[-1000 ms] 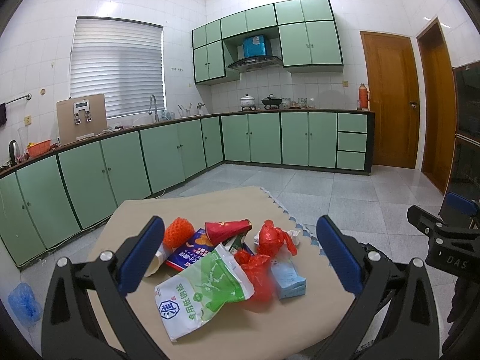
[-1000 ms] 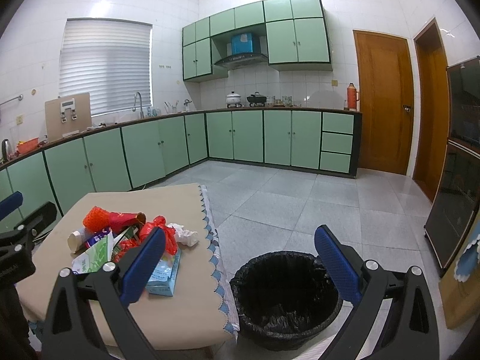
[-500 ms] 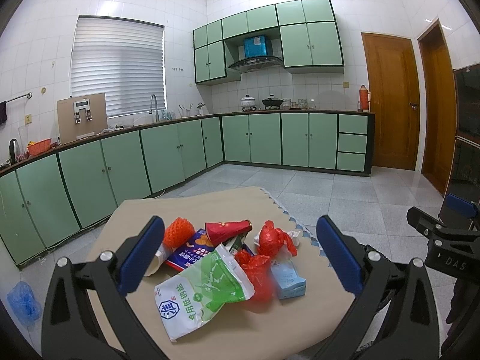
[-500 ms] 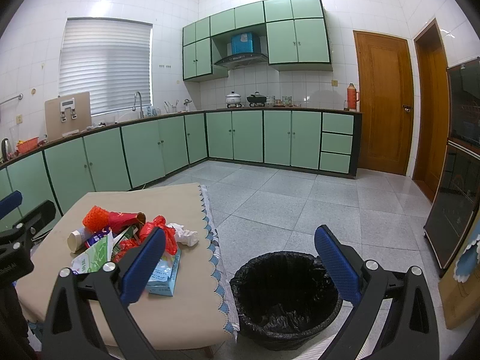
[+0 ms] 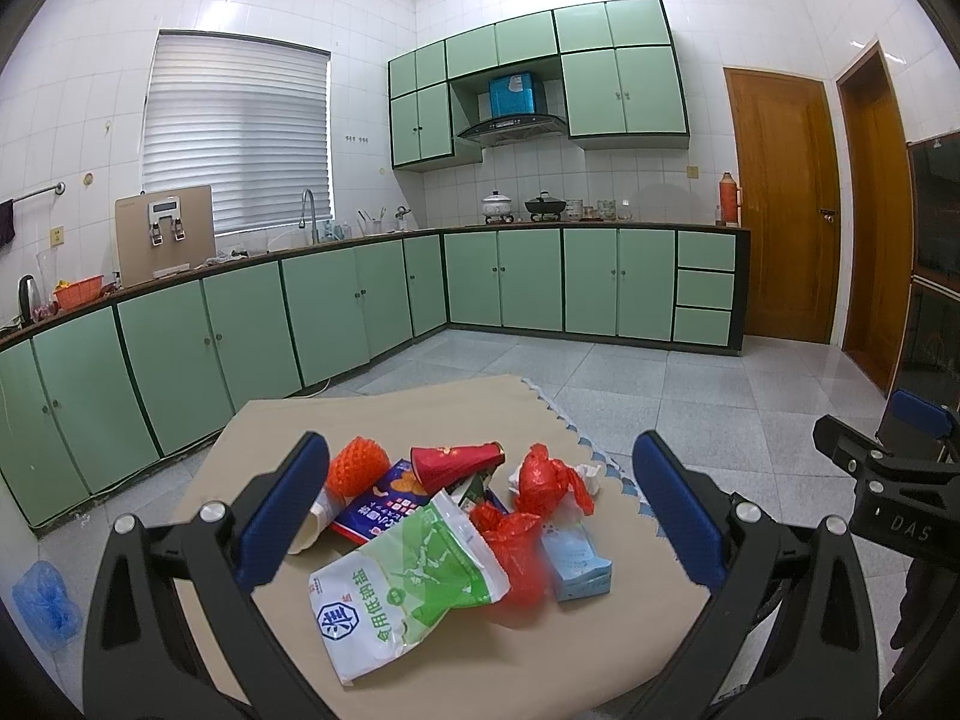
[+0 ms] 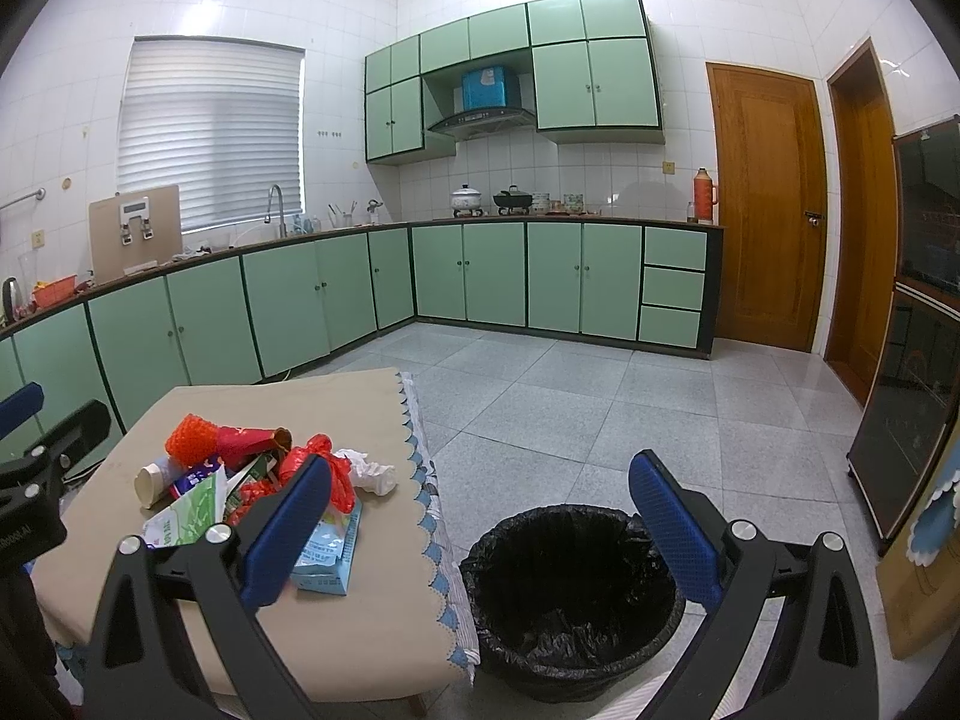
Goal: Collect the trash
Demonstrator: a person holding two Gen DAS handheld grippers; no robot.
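Note:
A pile of trash lies on a small beige table (image 5: 420, 414): a green-and-white salt bag (image 5: 408, 585), a red paper cup (image 5: 456, 462), an orange foam net (image 5: 355, 471), red plastic bags (image 5: 543, 483), a light blue carton (image 5: 576, 558) and crumpled white tissue (image 6: 372, 471). My left gripper (image 5: 480, 516) is open and empty, held above the near side of the pile. My right gripper (image 6: 480, 528) is open and empty, above the gap between the table and a black-lined trash bin (image 6: 570, 594) on the floor.
Green kitchen cabinets (image 5: 240, 336) run along the left and back walls. Wooden doors (image 6: 762, 210) stand at the right. A dark glass cabinet (image 6: 912, 330) is at the far right. A blue plastic bag (image 5: 45, 600) lies on the tiled floor left of the table.

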